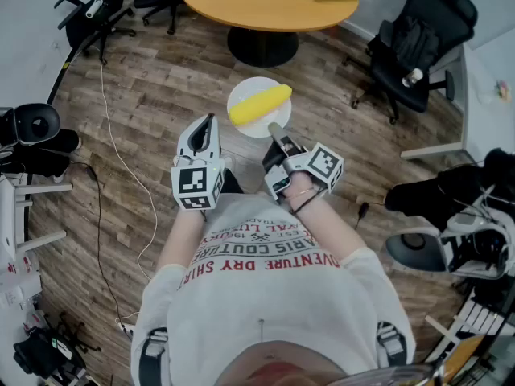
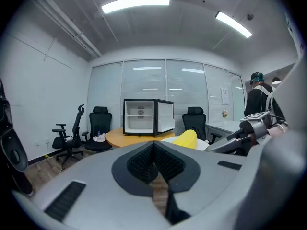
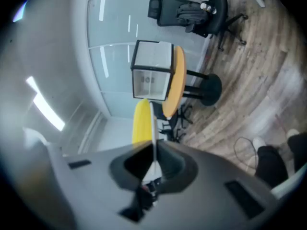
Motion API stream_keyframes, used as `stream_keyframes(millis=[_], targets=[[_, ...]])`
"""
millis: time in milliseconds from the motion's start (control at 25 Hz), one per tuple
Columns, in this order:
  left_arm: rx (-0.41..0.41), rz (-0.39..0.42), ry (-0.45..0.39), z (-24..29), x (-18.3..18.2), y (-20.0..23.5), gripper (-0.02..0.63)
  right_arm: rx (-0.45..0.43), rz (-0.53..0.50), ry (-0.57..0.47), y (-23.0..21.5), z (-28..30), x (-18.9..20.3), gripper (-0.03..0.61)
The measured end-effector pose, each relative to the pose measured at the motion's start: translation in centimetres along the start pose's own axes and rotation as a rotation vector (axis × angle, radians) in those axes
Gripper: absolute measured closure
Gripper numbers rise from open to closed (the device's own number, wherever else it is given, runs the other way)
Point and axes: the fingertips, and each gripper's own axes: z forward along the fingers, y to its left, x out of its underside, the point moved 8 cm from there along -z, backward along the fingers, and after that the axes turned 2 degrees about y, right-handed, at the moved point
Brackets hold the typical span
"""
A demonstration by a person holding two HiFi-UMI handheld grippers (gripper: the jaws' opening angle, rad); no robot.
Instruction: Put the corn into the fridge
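Observation:
A yellow corn cob [image 1: 259,105] lies on a white plate [image 1: 241,127] held in the air over the wooden floor. My right gripper [image 1: 274,130] is shut on the plate's near rim; in the right gripper view the plate [image 3: 152,128] shows edge-on with the corn [image 3: 141,121] to its left. My left gripper [image 1: 208,125] is shut with nothing in it, just left of the plate. The small fridge [image 2: 147,117] stands with its door open on a round wooden table [image 2: 129,137], ahead of both grippers. The corn [image 2: 186,138] shows at right in the left gripper view.
Black office chairs [image 1: 418,43] stand around the round table [image 1: 265,6], with more chairs [image 2: 76,133] by the left wall. A white cable [image 1: 121,163] runs across the floor. A person [image 2: 256,99] stands at the far right. Gear clutters both sides of the room.

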Motion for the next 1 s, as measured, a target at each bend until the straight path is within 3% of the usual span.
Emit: stream_keyframes(millis=[680,1000], targets=[[0.007,-0.021,0.004,0.1,0.0,0.1,0.588,0.020,-0.024,0.021,0.6,-0.1,0.0,0.543],[0.029,-0.058,0.024,3.8,-0.1,2.6,0.588,0.037,0.010,-0.016,0.7,3.1,-1.7,0.543]])
